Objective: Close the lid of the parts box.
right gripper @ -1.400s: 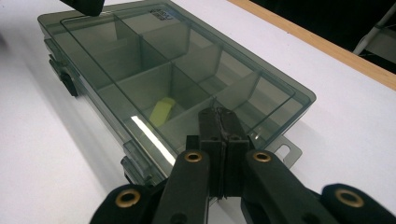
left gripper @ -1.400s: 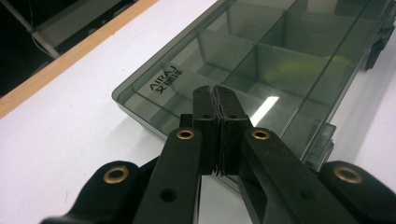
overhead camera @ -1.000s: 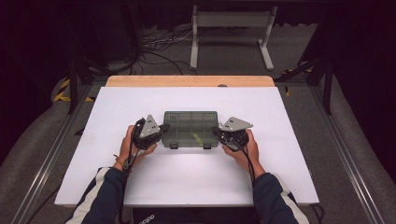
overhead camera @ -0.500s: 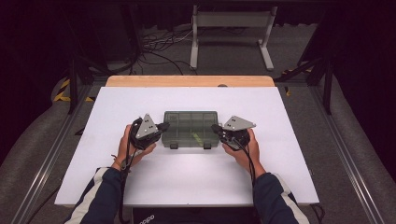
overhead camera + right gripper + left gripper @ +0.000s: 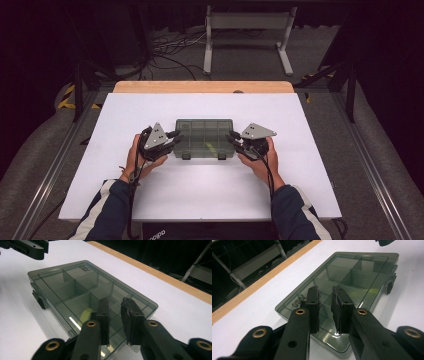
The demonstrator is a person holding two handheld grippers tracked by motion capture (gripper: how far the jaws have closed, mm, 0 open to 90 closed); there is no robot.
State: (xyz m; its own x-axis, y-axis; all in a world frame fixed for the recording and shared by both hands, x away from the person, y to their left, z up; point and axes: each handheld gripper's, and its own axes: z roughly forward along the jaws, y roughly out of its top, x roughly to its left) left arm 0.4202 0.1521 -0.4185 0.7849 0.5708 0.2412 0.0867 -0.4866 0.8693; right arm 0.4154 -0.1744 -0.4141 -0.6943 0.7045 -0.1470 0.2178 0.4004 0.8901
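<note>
Parted hand-held gripper [image 5: 117, 322] jaws over the closed compartment box [image 5: 82, 297].

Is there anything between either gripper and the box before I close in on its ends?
Nothing visible. The left gripper and right gripper sit at opposite ends of the closed box, jaws parted with nothing between them. Around the box only bare white table shows.

**Setting: bench and surrounding room**

A white bench [image 5: 200, 195] with a bare wooden strip [image 5: 202, 86] along its far edge stands on grey carpeted floor [image 5: 400, 165]. Metal rails [image 5: 372, 172] run along both sides. Beyond the far edge, a pale metal stand [image 5: 247, 22] and loose cables [image 5: 167, 50] lie on the floor. The room behind is dark.
</note>
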